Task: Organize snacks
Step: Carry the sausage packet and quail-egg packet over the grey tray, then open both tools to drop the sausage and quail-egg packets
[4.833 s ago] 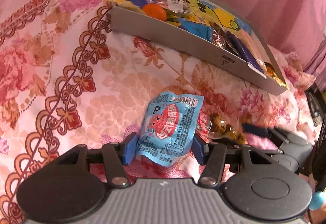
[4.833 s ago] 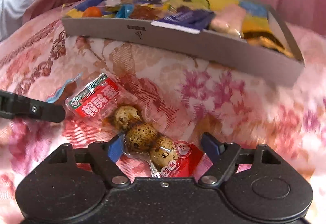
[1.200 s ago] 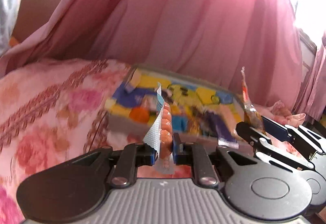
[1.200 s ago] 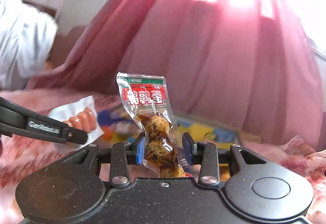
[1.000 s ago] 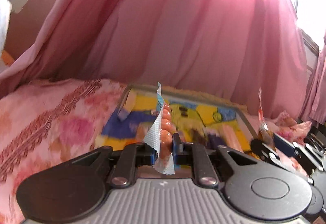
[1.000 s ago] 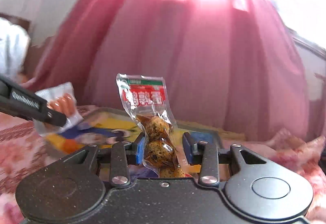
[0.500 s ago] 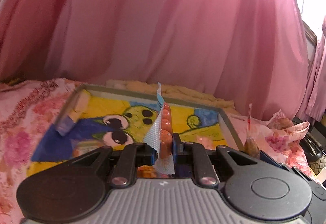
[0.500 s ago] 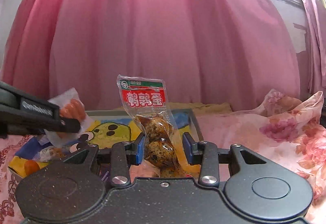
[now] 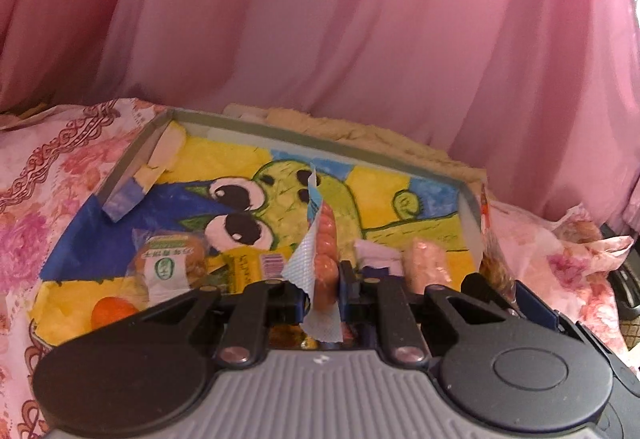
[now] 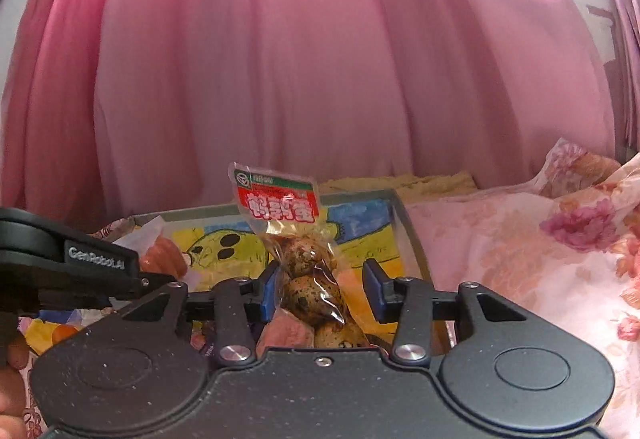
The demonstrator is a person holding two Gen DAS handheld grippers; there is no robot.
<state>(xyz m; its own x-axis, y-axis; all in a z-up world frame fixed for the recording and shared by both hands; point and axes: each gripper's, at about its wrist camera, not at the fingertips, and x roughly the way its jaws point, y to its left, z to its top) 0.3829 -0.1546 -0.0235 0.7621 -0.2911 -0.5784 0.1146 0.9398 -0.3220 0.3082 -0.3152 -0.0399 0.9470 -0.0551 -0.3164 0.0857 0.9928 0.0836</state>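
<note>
Two snack packs held above the grey tray (image 9: 468, 215).
Left gripper (image 9: 322, 297) jaws pinch the sausage pack (image 9: 320, 259); right gripper (image 10: 320, 289) jaws stand apart, quail egg pack (image 10: 298, 259) touching only the left one.

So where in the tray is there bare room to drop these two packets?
Bare: the tray's far half, over the cartoon's eyes up to the back wall. Crowded: the near edge, with the bun packet, orange ball and pink sausage.
</note>
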